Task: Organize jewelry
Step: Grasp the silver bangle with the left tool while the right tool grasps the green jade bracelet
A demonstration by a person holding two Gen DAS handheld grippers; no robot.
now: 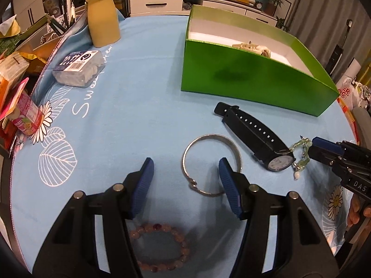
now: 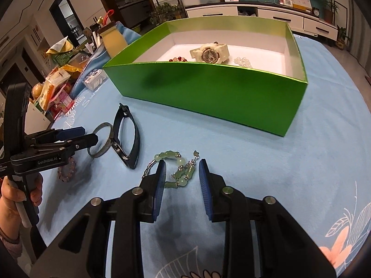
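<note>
A green box (image 1: 250, 78) (image 2: 208, 90) stands on the blue cloth and holds a cream watch (image 2: 209, 53), red beads (image 2: 177, 59) and clear beads (image 2: 242, 61). On the cloth lie a silver bangle (image 1: 192, 180) (image 2: 102, 139), a black watch (image 1: 255, 136) (image 2: 129, 136), a green bead bracelet (image 2: 179, 170) (image 1: 301, 153) and a pink bead bracelet (image 1: 160, 247) (image 2: 67, 169). My left gripper (image 1: 185, 169) is open over the bangle. My right gripper (image 2: 182, 171) is open, its jaws standing on either side of the green bracelet.
A yellow bottle-shaped case (image 1: 102, 20), a clear packet of swabs (image 1: 77, 68) and cluttered cartons (image 1: 20, 106) sit at the table's left edge. A white bag (image 1: 352, 90) lies beyond the right edge.
</note>
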